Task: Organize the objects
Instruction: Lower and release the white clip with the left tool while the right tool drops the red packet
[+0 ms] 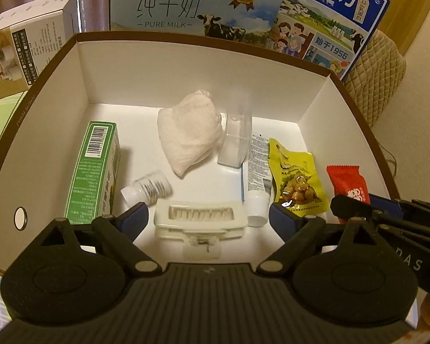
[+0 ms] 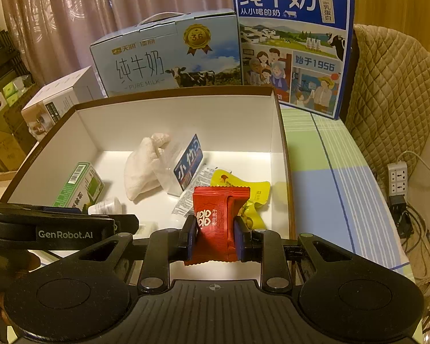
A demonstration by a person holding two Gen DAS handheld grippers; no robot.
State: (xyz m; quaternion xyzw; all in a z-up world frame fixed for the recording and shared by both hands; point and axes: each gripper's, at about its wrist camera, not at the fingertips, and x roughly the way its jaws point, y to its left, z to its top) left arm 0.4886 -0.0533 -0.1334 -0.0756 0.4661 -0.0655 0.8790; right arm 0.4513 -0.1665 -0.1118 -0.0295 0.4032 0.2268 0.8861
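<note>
The left gripper (image 1: 206,215) hangs spread over the white box (image 1: 186,66), a cream clip (image 1: 200,220) between its fingers; ahead lie one green carton (image 1: 93,172), one small bottle (image 1: 146,190), one cloth (image 1: 186,137), one clear case (image 1: 235,140), one tube (image 1: 256,172), one yellow packet (image 1: 296,180); the right gripper (image 2: 215,233) pinches one red packet (image 2: 218,218) above the box, seemingly the last to drop.

Black hand-held gripper (image 2: 214,233), blue pads (image 2: 192,236)

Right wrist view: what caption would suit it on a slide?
Right gripper pinches a red snack packet over the open white box, where a yellow pouch and folded cloth already lie.
</note>
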